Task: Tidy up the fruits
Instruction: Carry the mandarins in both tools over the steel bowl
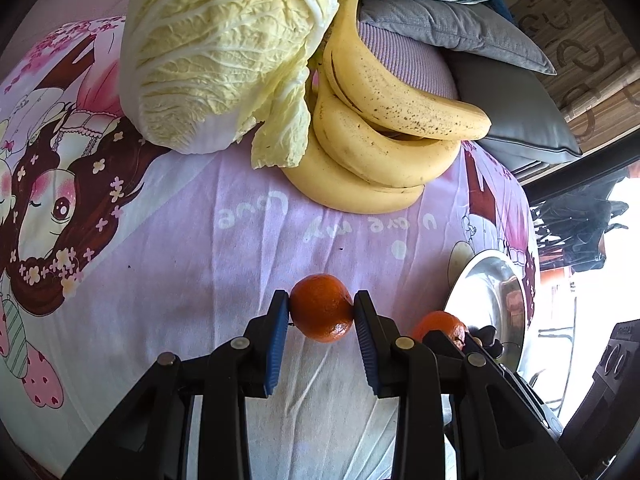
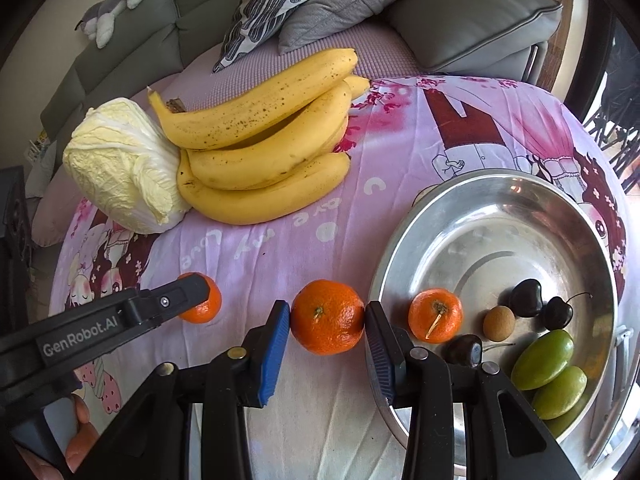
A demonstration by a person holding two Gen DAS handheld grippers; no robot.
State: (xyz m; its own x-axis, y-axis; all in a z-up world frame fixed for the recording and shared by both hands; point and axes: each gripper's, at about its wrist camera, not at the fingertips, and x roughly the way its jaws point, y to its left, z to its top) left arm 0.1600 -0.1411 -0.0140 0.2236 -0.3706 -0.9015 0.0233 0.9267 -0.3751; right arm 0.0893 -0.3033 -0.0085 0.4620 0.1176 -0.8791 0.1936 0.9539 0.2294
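Observation:
My left gripper [image 1: 321, 312] is shut on a small tangerine [image 1: 320, 306] over the pink printed cloth; the same gripper shows in the right wrist view [image 2: 192, 290] with its tangerine [image 2: 206, 304]. My right gripper [image 2: 327, 318] is shut on a larger tangerine [image 2: 327, 316], just left of the steel bowl [image 2: 560, 216]; that tangerine shows in the left wrist view [image 1: 440, 326]. The bowl holds a tangerine [image 2: 435, 315], dark cherries [image 2: 527, 298], a small brown fruit [image 2: 498, 323] and green fruits [image 2: 542, 354]. A bunch of bananas [image 2: 264, 136] lies behind.
A napa cabbage [image 2: 120, 164] lies against the bananas at the back left. Grey and patterned cushions [image 2: 348, 4] and a sofa stand behind the table. The steel bowl also shows at the right in the left wrist view [image 1: 492, 280]. A dark speaker [image 1: 616, 364] is at the right.

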